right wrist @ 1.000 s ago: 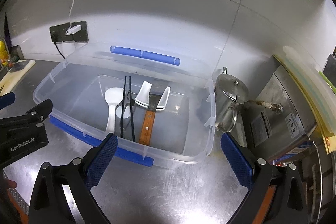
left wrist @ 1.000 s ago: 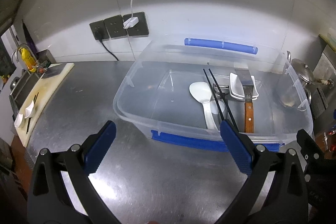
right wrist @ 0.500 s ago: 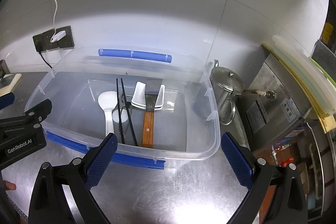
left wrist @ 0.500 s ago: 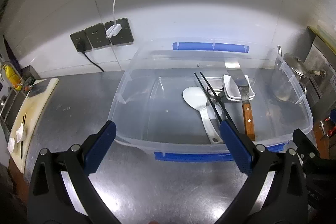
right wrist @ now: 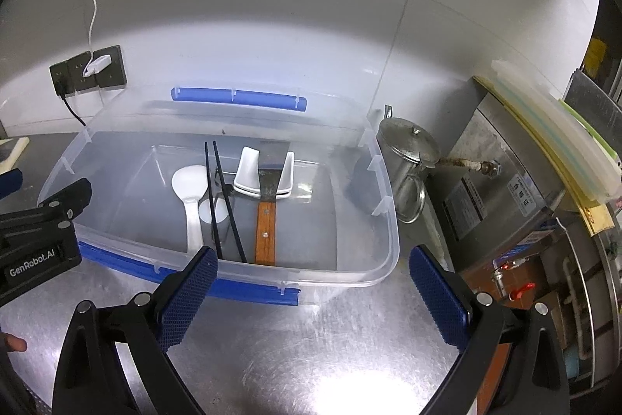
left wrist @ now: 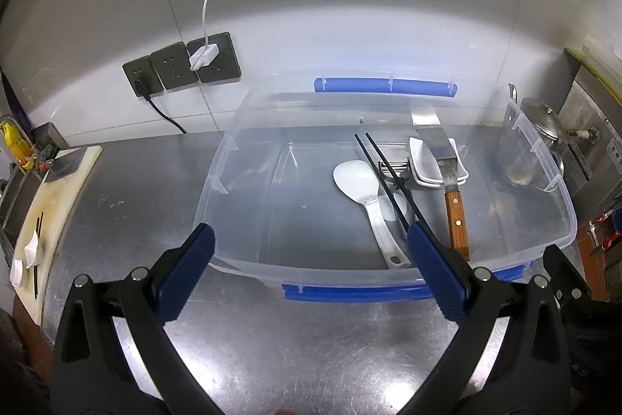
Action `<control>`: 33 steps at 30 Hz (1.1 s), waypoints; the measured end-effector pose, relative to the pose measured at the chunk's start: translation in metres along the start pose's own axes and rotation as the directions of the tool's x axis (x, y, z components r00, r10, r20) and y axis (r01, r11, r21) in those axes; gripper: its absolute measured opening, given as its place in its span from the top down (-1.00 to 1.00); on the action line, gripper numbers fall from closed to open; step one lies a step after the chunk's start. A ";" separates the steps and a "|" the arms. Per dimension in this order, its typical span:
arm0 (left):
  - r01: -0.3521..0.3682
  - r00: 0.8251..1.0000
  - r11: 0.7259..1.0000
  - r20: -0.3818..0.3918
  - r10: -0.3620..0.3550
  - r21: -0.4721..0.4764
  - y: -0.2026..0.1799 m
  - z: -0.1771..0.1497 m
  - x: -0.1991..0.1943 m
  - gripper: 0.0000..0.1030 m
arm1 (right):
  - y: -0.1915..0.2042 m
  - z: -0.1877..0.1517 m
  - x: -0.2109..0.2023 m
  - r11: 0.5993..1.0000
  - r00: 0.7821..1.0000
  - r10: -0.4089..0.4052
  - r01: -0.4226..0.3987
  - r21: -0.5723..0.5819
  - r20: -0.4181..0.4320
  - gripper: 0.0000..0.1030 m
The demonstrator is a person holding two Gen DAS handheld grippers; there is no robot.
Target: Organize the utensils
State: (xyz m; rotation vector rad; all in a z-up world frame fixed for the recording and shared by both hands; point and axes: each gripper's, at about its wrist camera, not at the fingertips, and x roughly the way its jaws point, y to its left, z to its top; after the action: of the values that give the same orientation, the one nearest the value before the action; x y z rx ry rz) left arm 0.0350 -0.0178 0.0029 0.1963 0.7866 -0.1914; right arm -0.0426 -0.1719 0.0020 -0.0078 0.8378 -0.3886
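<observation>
A clear plastic bin with blue latches stands on the steel counter; it also shows in the right wrist view. Inside lie a white rice paddle, black chopsticks, white spoons and a wooden-handled spatula. My left gripper is open and empty in front of the bin. My right gripper is open and empty at the bin's near right corner.
A cutting board with white spoons and chopsticks lies at the far left. Wall sockets with a white charger are behind. A steel pot and a metal appliance stand right of the bin.
Both grippers have risen and tilted, so the bin sits lower and more centred in each view. Both stay open. The bin's contents have not moved.
</observation>
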 end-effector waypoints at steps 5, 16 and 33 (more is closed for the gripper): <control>-0.003 1.000 1.000 -0.002 0.003 -0.003 0.001 -0.002 -0.002 -0.85 | 0.001 0.000 -0.004 1.000 1.000 0.000 0.000 -0.007 0.010 -0.90; -0.002 1.000 1.000 0.003 0.002 -0.005 0.002 -0.003 -0.007 -0.85 | 0.003 -0.003 -0.008 1.000 1.000 0.005 -0.005 -0.007 0.013 -0.90; -0.003 1.000 1.000 0.004 0.003 -0.007 0.004 -0.005 -0.009 -0.85 | 0.004 -0.005 -0.012 1.000 1.000 0.007 -0.007 -0.004 0.013 -0.91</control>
State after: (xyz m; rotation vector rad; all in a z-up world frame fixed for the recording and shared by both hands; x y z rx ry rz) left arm 0.0264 -0.0117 0.0063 0.1900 0.7832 -0.1864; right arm -0.0524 -0.1628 0.0068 -0.0109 0.8253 -0.3803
